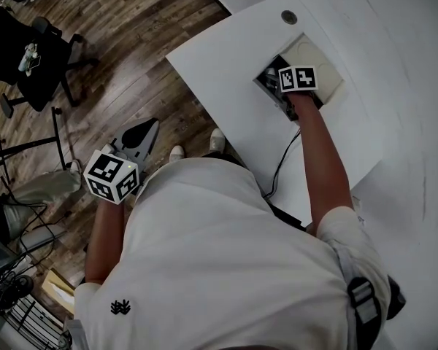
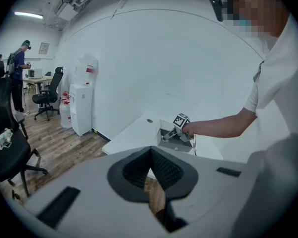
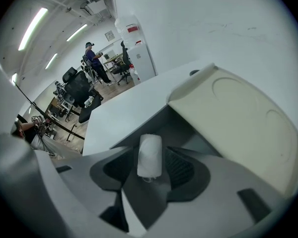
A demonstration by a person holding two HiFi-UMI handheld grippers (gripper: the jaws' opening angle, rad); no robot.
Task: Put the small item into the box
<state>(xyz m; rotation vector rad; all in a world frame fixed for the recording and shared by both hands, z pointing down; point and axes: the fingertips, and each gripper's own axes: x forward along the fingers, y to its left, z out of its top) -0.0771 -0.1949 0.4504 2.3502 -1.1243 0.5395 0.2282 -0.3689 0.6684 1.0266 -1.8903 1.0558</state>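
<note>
A small white roll (image 3: 150, 155) stands between the jaws of my right gripper (image 3: 154, 168), over the inside of the open box (image 3: 186, 128). The jaws stand wide, and a gap shows on the roll's right side, so the pads are not pressing it. The box's cream lid (image 3: 238, 118) leans open to the right. In the head view the right gripper (image 1: 275, 80) reaches into the box (image 1: 323, 63) on the white table (image 1: 226, 71). My left gripper (image 1: 144, 131) hangs over the wooden floor, off the table's edge, its jaws (image 2: 151, 155) closed with nothing in them.
A black cable (image 1: 281, 162) runs from the right gripper over the table's near edge. A round grommet (image 1: 289, 17) sits in the table beyond the box. Office chairs (image 1: 36, 57) stand on the floor at left. A water dispenser (image 2: 82, 103) stands by the wall, a person (image 2: 19, 78) further back.
</note>
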